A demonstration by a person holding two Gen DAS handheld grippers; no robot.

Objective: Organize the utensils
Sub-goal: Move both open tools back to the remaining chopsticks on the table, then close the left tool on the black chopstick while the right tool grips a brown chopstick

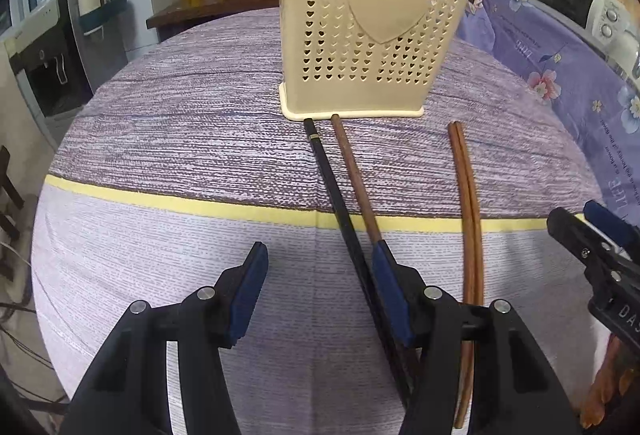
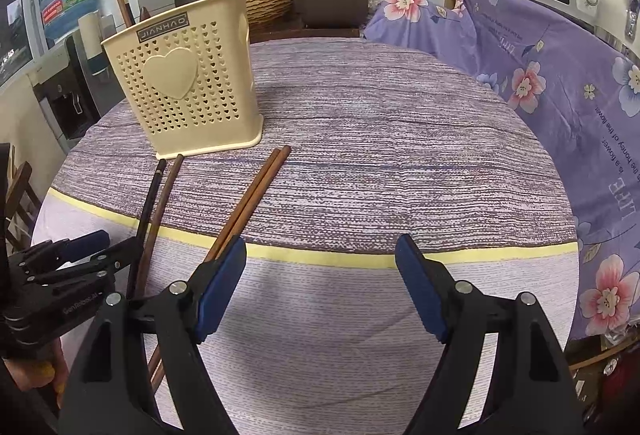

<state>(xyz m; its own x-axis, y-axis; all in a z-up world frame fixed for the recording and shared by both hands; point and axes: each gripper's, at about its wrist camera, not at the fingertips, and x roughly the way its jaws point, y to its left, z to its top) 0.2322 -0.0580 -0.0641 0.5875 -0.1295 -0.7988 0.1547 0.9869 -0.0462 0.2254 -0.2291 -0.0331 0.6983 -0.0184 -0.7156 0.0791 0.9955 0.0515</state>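
**On the desk, four chopsticks wait in front of the holder**

On the left of the striped desk (image 1: 180,139), the left hand-held gripper (image 1: 320,255) hovers low with its jaws partly apart. Nothing is clamped. Its left pad (image 1: 248,295) stands over bare cloth, while its right pad (image 1: 390,291) sits right at the black chopstick (image 1: 326,171) and the dark brown chopstick (image 1: 352,171), which lie side by side. Whether that pad touches them I cannot tell.

To do this step well, I judge the left tool should shift toward its right so that both sticks fall between the pads. It should then close on their near half and lift them level before tipping them upright into the cream utensil holder (image 1: 376,27). Taking only one stick would likely roll the other away.

Both sticks point at the holder, their far ends just beside its base. The holder stands upright at the far middle of the desk and already carries a few utensils.

Further right lies a pair of reddish-brown chopsticks (image 2: 256,195), touching each other along their length and apart from the holder. The right hand-held gripper (image 2: 320,247) stands wide open and empty — its left pad (image 2: 222,287) is above the near part of that pair, its right pad (image 2: 420,291) over bare cloth. It too needs to move toward its left to straddle the pair before closing.
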